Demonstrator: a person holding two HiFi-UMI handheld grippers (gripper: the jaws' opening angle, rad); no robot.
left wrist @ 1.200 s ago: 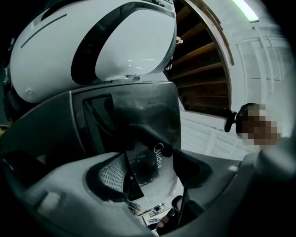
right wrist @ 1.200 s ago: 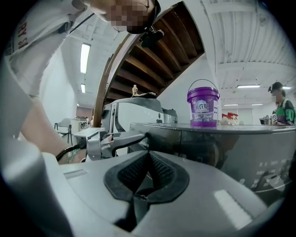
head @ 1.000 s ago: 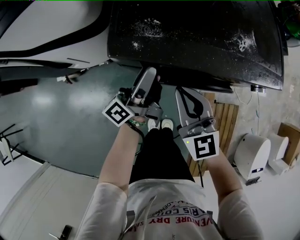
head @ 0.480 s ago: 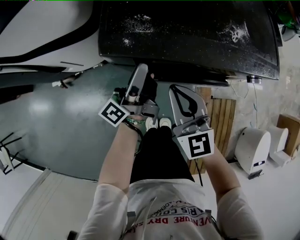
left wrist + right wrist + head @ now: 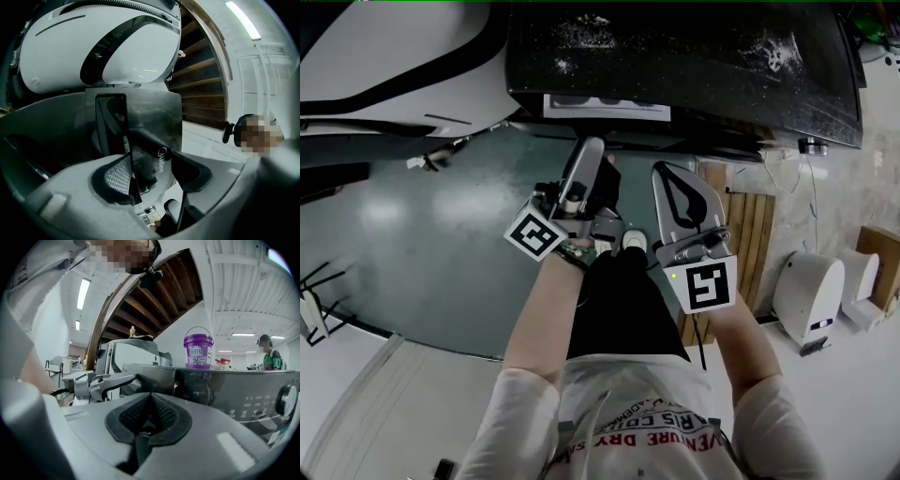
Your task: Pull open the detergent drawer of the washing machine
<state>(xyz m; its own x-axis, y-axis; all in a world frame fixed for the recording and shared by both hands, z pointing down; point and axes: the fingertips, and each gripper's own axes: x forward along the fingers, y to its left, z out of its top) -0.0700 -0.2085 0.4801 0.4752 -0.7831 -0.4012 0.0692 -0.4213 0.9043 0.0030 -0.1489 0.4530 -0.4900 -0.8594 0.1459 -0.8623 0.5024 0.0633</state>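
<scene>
As the left gripper (image 5: 587, 157) reaches up to the near face of the washing machine (image 5: 694, 66), its jaws are closing on the detergent drawer (image 5: 607, 107). The drawer's dark front panel sits right between them, with the ribbed pad (image 5: 117, 176) against its edge. That drawer is on the left part of the machine's front and stands a little way out, a pale strip under the dark top. Over on the right, the right gripper (image 5: 673, 178) hangs just beside the left one, jaws pressed together, gripping nothing. A purple tub (image 5: 198, 348) stands on the machine.
</scene>
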